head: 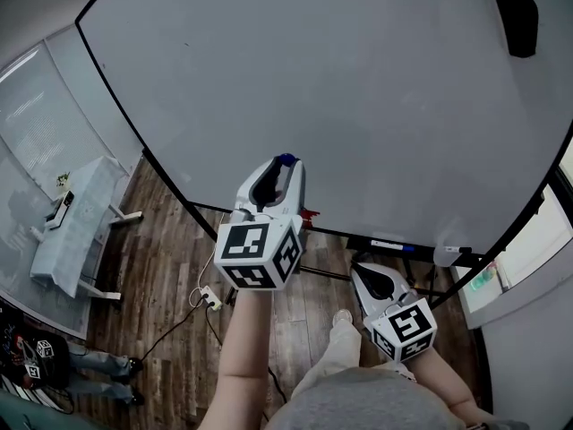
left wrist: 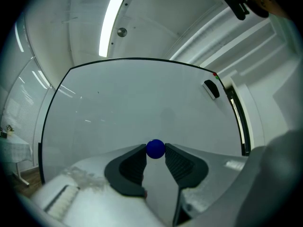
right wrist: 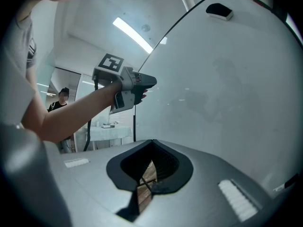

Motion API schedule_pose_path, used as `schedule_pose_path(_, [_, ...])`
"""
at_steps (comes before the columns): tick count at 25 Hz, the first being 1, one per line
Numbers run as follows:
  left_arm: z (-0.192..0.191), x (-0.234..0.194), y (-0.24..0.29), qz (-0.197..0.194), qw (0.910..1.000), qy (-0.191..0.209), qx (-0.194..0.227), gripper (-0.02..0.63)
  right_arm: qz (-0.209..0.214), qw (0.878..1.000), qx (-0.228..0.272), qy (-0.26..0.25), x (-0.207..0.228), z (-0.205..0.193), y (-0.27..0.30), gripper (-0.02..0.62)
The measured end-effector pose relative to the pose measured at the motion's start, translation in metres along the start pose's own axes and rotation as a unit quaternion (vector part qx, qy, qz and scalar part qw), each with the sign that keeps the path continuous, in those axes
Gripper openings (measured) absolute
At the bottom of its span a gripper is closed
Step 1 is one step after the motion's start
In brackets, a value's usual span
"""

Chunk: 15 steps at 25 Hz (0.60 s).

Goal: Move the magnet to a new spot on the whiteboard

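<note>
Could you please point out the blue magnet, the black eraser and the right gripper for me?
blue magnet (left wrist: 155, 148), left gripper view, centre of the ball.
black eraser (head: 515, 16), head view, middle of its face.
right gripper (right wrist: 152, 142), right gripper view, where its fingertips meet.

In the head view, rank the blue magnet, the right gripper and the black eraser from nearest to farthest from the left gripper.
1. The blue magnet, between the left gripper's jaws.
2. The right gripper, lower right, near the person's waist.
3. The black eraser, far top right.
</note>
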<state>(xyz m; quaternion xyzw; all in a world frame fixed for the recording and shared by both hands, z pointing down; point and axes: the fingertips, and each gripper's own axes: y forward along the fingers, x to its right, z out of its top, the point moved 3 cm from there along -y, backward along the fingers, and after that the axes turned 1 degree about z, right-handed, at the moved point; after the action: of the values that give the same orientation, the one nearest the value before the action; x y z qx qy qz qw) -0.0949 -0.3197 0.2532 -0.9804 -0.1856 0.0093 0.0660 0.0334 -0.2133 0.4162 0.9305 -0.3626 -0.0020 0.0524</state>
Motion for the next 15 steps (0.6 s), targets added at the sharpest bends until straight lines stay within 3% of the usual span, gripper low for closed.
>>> schedule_pose_path(15, [-0.002, 0.059, 0.043, -0.073, 0.9973, -0.006, 0.004, 0.133, -0.063, 0.998, 0.008, 0.005, 0.032, -0.002, -0.023, 0.002])
